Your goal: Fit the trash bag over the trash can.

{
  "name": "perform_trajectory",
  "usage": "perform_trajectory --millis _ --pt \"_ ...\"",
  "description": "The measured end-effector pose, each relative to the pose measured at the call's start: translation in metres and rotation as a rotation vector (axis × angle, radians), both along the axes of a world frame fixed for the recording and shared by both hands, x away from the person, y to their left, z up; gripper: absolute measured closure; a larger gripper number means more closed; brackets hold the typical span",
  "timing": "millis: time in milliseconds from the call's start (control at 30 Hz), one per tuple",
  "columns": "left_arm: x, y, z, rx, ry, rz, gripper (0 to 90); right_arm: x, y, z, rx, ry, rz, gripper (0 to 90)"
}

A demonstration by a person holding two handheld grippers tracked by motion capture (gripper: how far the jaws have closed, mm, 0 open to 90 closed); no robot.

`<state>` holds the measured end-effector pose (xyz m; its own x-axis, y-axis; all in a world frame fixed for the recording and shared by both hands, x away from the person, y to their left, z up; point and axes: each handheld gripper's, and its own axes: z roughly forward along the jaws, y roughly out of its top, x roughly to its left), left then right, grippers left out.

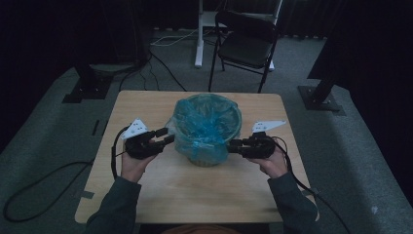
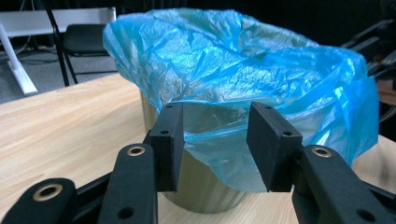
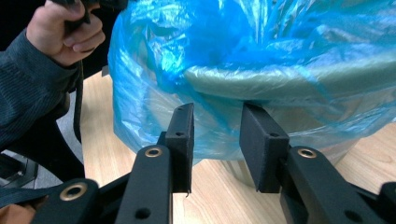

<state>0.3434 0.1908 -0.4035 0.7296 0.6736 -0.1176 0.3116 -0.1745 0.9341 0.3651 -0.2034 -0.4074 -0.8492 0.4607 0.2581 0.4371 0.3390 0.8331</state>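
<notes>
You work in a dark recording room, like a lab or studio. A small wooden table (image 1: 160, 105) stands on grey carpet (image 1: 44, 146), with black stand bases (image 1: 319, 97), loose cables (image 1: 160, 68) and a folding chair (image 1: 246, 41) around it.

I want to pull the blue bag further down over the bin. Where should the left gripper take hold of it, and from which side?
Probably the loose hanging hem of the blue bag, below the rim of the bin. It drapes free of the wall there, so the thin film fits between the open jaws of the left gripper, coming level from the bin's left side.
</notes>
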Motion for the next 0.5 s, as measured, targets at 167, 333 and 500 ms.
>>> perform_trajectory --millis 167,333,500 --pt "-0.002 0.004 0.002 -0.022 -0.021 0.008 55.7 0.001 0.004 -0.003 -0.023 0.008 0.007 68.2" --pt "-0.003 0.009 0.004 -0.024 -0.021 0.021 55.7 0.0 0.007 -0.002 -0.051 -0.007 0.008 82.1" --pt "0.005 0.01 0.002 -0.006 0.014 0.027 53.1 -0.001 0.006 -0.002 -0.06 -0.019 0.007 89.6"
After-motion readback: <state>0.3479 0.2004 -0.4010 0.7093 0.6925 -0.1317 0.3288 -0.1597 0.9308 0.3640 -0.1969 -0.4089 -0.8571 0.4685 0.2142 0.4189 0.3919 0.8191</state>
